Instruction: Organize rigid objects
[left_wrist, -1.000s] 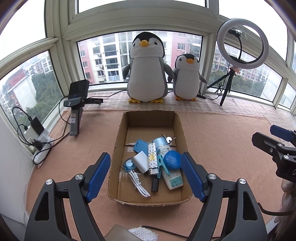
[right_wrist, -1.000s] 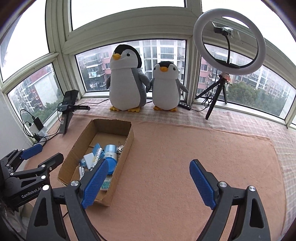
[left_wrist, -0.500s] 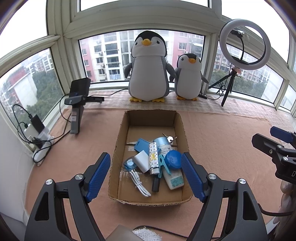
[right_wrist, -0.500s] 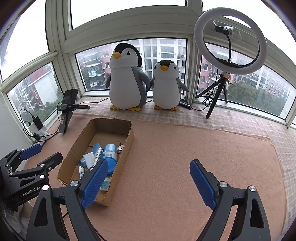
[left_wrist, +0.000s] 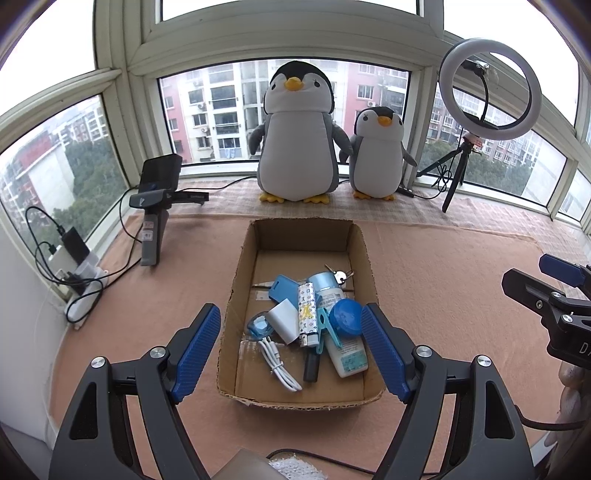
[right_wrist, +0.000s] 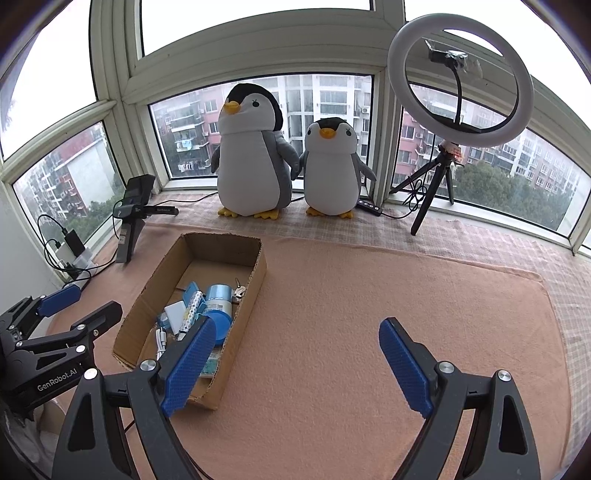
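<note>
Both the left hand-held gripper (left_wrist: 290, 349) and right hand-held gripper (right_wrist: 295, 363) gape wide, empty, above the cardboard box (left_wrist: 364, 243).

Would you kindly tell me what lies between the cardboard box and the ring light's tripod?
Only bare pink blanket and a strip of checked cloth; nothing stands between the cardboard box and the tripod, as the right wrist view shows most clearly.

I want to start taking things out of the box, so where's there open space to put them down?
The pink mat is bare from the cardboard box rightward, up to the ring light tripod. The box's far end is free too; its near half is crowded. Left of it are cables.
</note>
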